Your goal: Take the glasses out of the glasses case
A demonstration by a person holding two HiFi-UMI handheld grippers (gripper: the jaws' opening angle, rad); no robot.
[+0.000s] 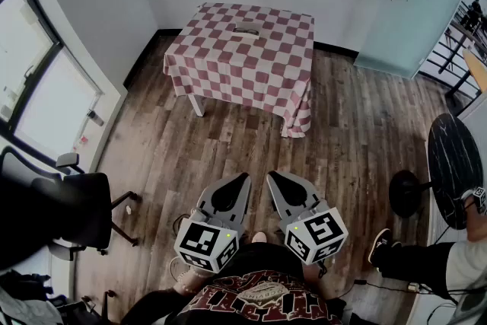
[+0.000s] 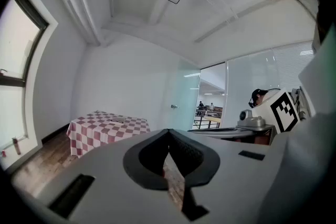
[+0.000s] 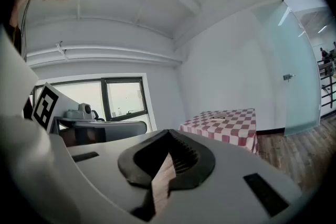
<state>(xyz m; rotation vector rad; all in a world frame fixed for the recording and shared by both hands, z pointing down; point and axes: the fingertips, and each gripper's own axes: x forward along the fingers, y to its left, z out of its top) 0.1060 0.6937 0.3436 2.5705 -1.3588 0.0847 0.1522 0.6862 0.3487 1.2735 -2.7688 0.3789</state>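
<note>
The wooden floor takes up most of the head view, a wide bare stretch between the person and the work. Across it stands the bench, draped in a red-and-white checked cloth and set near the far wall. A frosted glass door is to its right and a window runs along the left wall. An office chair sits at lower left. At the right edge there is a round dark side table, with another person's leg beside it.

Both tools hang low and close to the person's body, pointing forward toward the bench. This looks like a carrying posture for the walk over, not a reach. The left tool is clenched on nothing; its own view shows the tips meeting with only floor visible behind them. The right tool is likewise closed and empty, and sits just beside the left.

The case lies alone on the cloth toward the bench's far edge, well apart from both tools. It is too small to tell whether it is open, and no glasses can be made out. Judging from this, the task has not begun. The person must first close in on the bench before either tool can reach the case.
</note>
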